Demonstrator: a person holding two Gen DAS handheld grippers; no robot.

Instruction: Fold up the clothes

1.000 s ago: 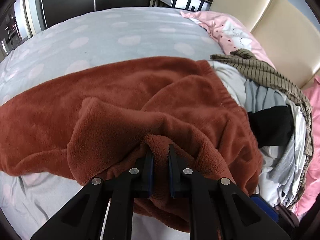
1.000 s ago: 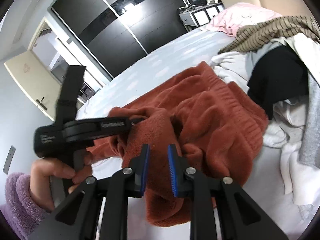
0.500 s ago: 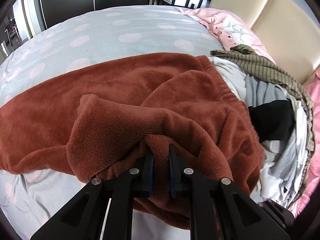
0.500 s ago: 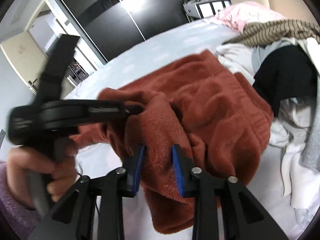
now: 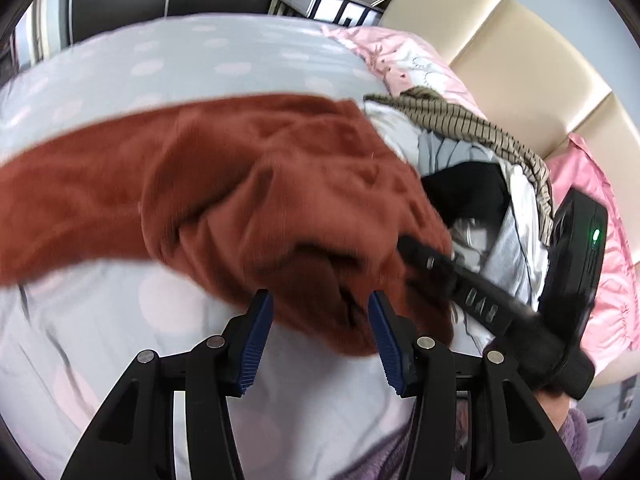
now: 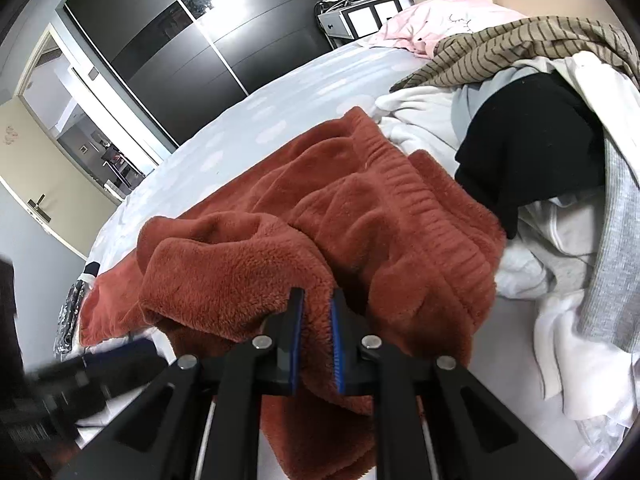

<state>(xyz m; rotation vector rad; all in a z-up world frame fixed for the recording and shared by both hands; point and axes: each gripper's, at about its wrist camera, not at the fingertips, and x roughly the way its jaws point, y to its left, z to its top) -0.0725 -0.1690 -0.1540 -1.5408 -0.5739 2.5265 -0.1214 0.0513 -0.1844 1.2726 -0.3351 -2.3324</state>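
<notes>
Rust fleece garment (image 6: 360, 216) pinched in closing right hand-held gripper (image 6: 317, 344), left hand-held gripper (image 5: 320, 336) opening.

Left lets go, right takes over the rust fleece

The left hand-held gripper (image 5: 320, 336), clamped on a fold of the rust fleece garment (image 6: 360, 216) a second ago, is opening its jaws, its pads now clear of the cloth. The right hand-held gripper (image 6: 316, 344), earlier hovering open before the fleece, is closing its jaws on a bunched fold.
</notes>
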